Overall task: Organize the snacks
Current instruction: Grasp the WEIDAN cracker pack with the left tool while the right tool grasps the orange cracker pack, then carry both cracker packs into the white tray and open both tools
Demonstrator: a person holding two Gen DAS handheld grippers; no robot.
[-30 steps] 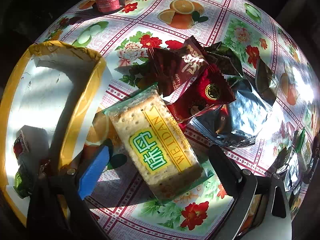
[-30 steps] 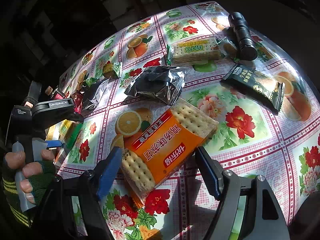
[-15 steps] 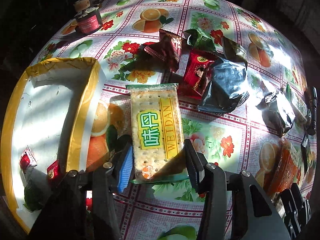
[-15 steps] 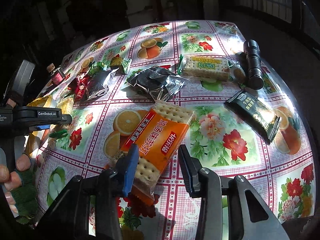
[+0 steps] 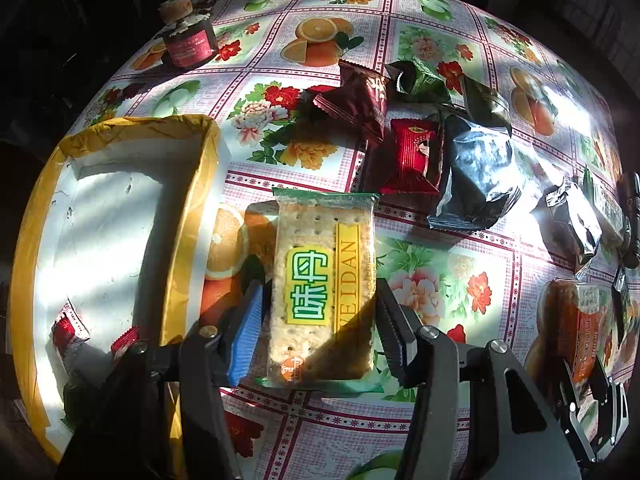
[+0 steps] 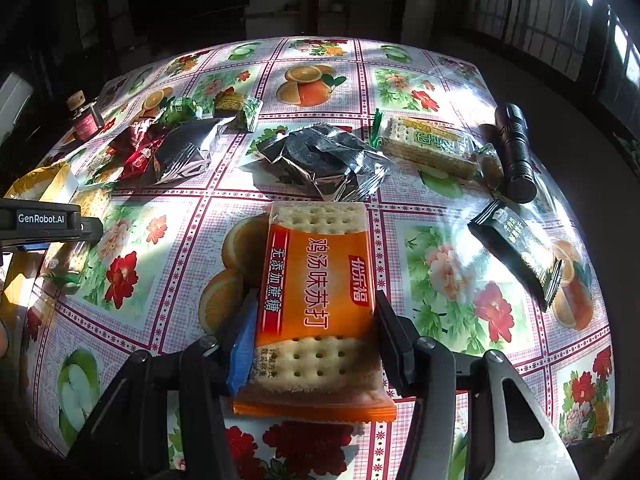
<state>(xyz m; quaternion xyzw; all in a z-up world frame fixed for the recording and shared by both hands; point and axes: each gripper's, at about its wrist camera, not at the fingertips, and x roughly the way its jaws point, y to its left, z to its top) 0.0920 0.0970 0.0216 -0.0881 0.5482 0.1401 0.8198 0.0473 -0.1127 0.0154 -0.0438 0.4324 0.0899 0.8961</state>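
Left tongs (image 5: 320, 328) straddling the green-labelled cracker packet (image 5: 324, 280), blue pad against its left long edge and black pad against its right; the pads appear to press the wrapper, so the packet is read as pinched across its width. Right tongs (image 6: 316, 336) likewise set across the orange cracker packet (image 6: 320, 304); here the jaws are easing apart slightly, yet both pads look to be touching the packet's sides, so the grip is judged light rather than lost.

Both packets lie flat on the tabletop (image 5: 432, 280), long axis running away from the tongs. The yellow-rimmed box (image 5: 188, 216), just left of the left tongs, already holds a few small red sweets (image 5: 68, 330) and is the probable destination. Ahead and to the right of the left tongs lies a loose heap of red and silver wrappers (image 5: 472, 176). Ahead of the right tongs lies a silver pouch (image 6: 324, 160); further right, a second green cracker packet (image 6: 432, 148), a black torch (image 6: 516, 152) and a black sachet (image 6: 520, 252).

For a clean lift:
- Hold pressure moderate. The crackers are brittle, and the film is slippery.
- Firm up the right grip before raising it.
- Lift straight up until the far end clears the tabletop, as each packet is held near its close end and will tend to droop.
- Carry the left packet over the box rim rather than against it.
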